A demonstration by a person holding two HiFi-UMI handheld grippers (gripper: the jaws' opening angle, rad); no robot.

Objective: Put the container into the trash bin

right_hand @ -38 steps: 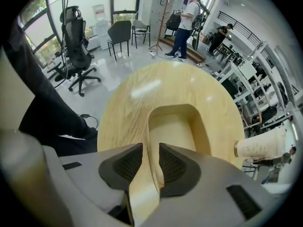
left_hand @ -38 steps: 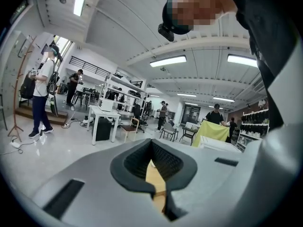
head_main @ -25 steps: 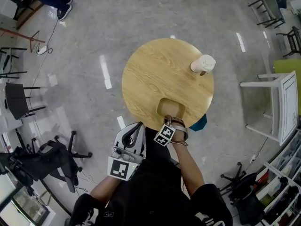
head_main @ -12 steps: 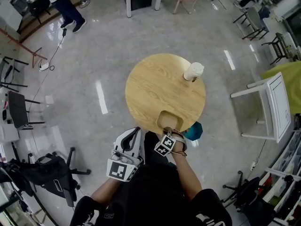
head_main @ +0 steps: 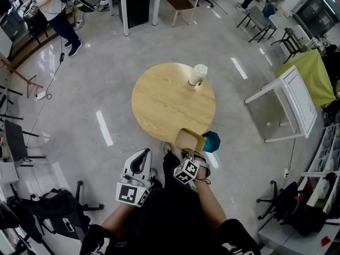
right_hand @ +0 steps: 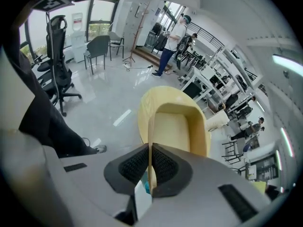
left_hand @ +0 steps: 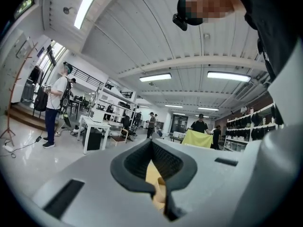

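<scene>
Off the table (head_main: 159, 100) edge: container (head_main: 188, 140) now lifted, rim pinched by right gripper (right_hand: 150, 150)
Left gripper (left_hand: 152, 148): closed, empty
Next: teal trash bin (head_main: 211, 141) just beside

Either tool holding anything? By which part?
Right tool grips the tan container by one side wall at the rim. Left tool is shut on nothing.

1. No word, number or brand can be read anywhere.
2. Left marker cube (head_main: 131, 194) and right marker cube (head_main: 186, 171), on the near side of the round table (head_main: 159, 102) — black-and-white square patterns only, no letters.
3. White board (head_main: 297, 102), right of the round table — any print too small to read.
</scene>
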